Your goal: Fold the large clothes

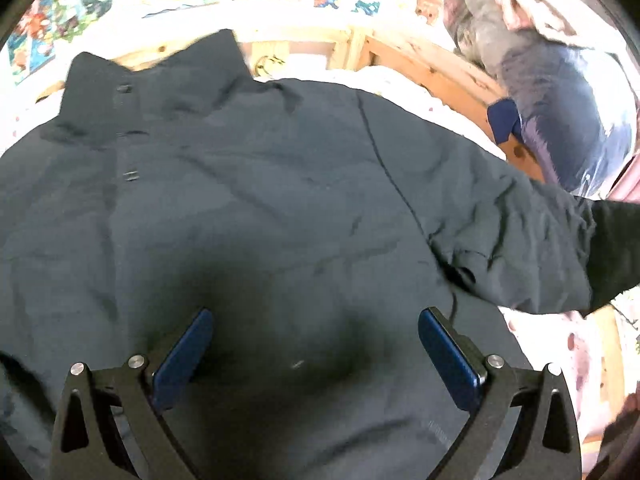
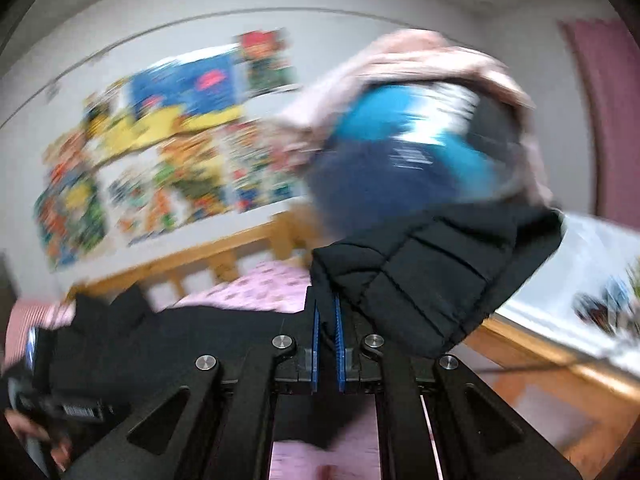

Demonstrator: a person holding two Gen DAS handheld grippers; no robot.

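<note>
Between the right claw (image 2: 327,312) fingers sits the jacket (image 1: 256,200) sleeve.

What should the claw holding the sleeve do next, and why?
Probably carry the sleeve inward and lay it across the jacket. The right claw is shut on the sleeve's end and holds it up in the air, while the jacket's body lies flat on the bed under the open left claw. Folding sleeves in likely comes first.
</note>
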